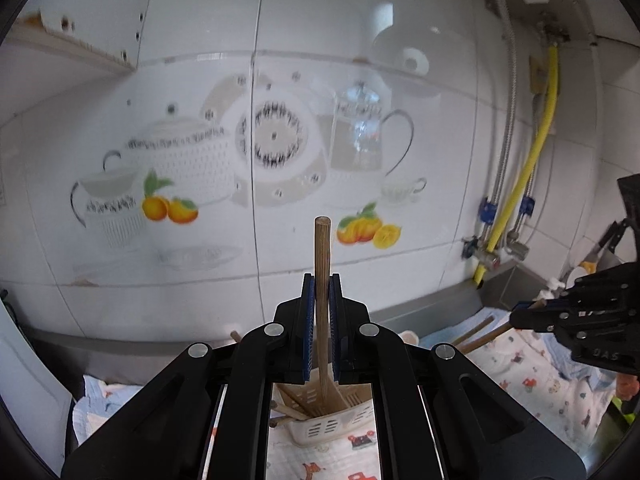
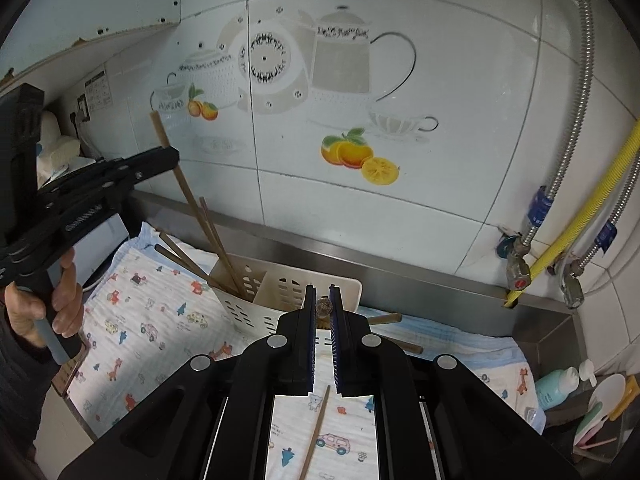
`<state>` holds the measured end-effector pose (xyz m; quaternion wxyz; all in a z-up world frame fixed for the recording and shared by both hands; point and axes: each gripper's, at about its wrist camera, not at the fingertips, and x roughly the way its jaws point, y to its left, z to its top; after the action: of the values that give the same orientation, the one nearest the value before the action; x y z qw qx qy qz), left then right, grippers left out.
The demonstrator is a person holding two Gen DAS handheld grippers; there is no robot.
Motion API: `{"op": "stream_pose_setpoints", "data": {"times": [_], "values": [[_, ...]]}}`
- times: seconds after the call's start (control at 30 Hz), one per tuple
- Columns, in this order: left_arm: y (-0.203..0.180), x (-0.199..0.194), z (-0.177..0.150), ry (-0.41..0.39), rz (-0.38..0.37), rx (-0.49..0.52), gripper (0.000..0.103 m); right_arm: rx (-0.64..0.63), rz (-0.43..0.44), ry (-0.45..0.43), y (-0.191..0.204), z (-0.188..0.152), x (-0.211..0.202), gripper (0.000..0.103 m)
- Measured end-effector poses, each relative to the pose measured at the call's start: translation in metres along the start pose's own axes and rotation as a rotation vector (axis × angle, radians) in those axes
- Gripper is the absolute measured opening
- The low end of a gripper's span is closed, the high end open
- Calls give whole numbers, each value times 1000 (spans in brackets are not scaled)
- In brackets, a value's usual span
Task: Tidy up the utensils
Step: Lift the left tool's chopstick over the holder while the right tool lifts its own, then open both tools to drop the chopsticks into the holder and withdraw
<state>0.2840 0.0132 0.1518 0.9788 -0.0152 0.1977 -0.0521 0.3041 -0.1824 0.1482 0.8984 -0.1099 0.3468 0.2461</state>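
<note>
1. Nearest the right wrist camera, the right gripper (image 2: 323,306) is clamped on one wooden chopstick (image 2: 316,432) that points almost straight at the lens, its round end showing between the blue pads and its shaft running back under the jaws. Held lengthways like this, it looks ready to be tipped into the holder.
2. The left gripper (image 1: 322,292) is closed on another chopstick (image 1: 322,248), carried upright with its lower end over the holder, probably so it drops in vertically.
3. Just beyond both grippers, the white slotted utensil holder (image 2: 256,304) stands on a cartoon-print cloth (image 2: 152,320) and already has several chopsticks leaning out to the left.
4. Two loose chopsticks (image 2: 384,318) lie on the cloth to the holder's right, not yet collected.
5. Farthest back, a steel ledge meets the tiled wall (image 2: 460,80); pipes and a yellow hose (image 2: 576,216) run down on the right.
</note>
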Motion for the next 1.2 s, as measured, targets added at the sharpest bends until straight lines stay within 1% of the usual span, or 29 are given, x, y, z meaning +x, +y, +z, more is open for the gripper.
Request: {"op": "stream_pose_setpoints", "data": {"times": [0.17, 0.27, 0.37, 0.5, 0.53, 0.6, 0.63, 0.67, 0.8, 0.83, 0.87, 0.9, 0.97, 1.0, 1.03, 1.17, 1.2], "values": [[7, 19, -11, 76, -20, -26, 6, -2, 0, 23, 1, 0, 12, 7], [9, 26, -16, 105, -20, -33, 6, 1, -3, 29, 1, 0, 17, 7], [12, 29, -20, 116, -27, -46, 9, 7, -4, 35, 0, -1, 22, 7], [12, 27, -20, 114, -41, -48, 9, 28, 1, 39, -3, -2, 29, 7], [12, 26, -20, 115, -46, -50, 11, 31, 4, 39, -3, -3, 30, 7], [11, 23, -19, 109, -47, -48, 24, 41, 0, 38, -4, -3, 31, 7], [10, 20, -19, 101, -48, -47, 40, 41, -4, 37, -5, -3, 32, 7], [9, 17, -18, 91, -43, -43, 46, 42, -14, 34, -6, -4, 32, 7], [3, 5, -18, 67, -37, -11, 46, 51, -21, 28, -8, -5, 30, 10], [2, 2, -18, 65, -39, -6, 47, 54, -22, 26, -9, -6, 29, 14], [1, -1, -18, 62, -34, 0, 51, 57, -24, 21, -10, -6, 27, 16], [0, -4, -19, 59, -28, 2, 53, 60, -24, 15, -10, -7, 24, 21], [-1, -10, -21, 52, -33, 2, 57, 63, -30, 6, -10, -8, 20, 22], [-1, -12, -22, 53, -32, 2, 59, 64, -30, 2, -10, -9, 16, 25], [-1, -16, -24, 52, -30, 2, 63, 67, -30, -1, -9, -10, 14, 30], [0, -31, -33, 42, -30, -1, 65, 74, -40, -18, -9, -20, 2, 37], [0, -34, -35, 42, -27, 0, 66, 81, -39, -22, -9, -23, 0, 41]]}}
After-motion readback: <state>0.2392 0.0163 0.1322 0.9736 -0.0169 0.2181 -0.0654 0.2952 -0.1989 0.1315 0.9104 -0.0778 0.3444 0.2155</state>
